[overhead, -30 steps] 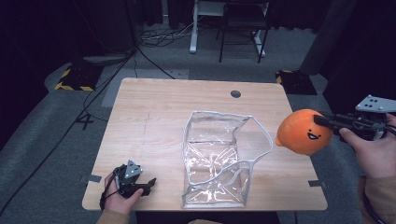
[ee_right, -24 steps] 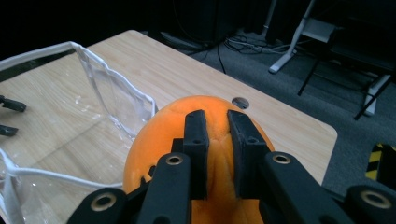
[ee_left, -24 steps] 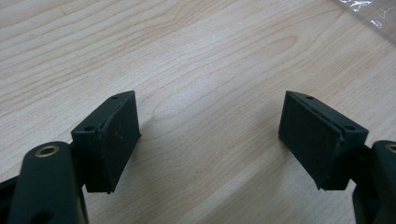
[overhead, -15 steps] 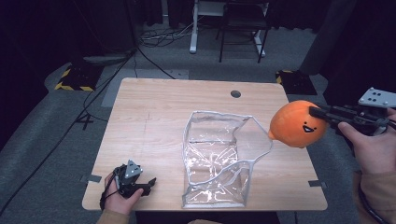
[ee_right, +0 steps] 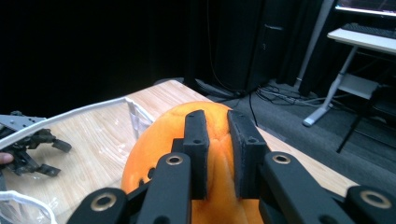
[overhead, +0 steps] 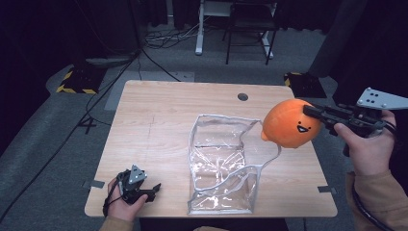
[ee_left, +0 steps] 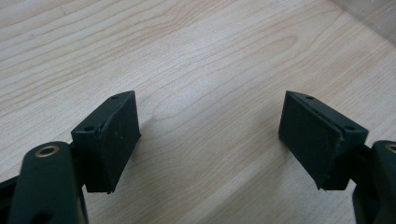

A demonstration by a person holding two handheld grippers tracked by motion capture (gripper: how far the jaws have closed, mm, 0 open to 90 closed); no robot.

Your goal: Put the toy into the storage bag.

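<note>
A light wooden table (overhead: pixel 159 125) with rounded corners carries a clear plastic bag with a pale trimmed rim (overhead: pixel 223 163), standing open-mouthed near the table's middle and front edge. Above the bag's right side, off the table, hangs a round orange plush toy with a small smiling face (overhead: pixel 288 123). The right gripper (overhead: pixel 312 111) pinches a fold of this toy; in the right gripper view its jaws stand narrowly apart with orange fabric (ee_right: pixel 217 154) squeezed between them. The left gripper (overhead: pixel 153 191) rests at the table's front left corner, well apart from the bag, jaws spread wide over bare wood (ee_left: pixel 210 93), gripping nothing.
</note>
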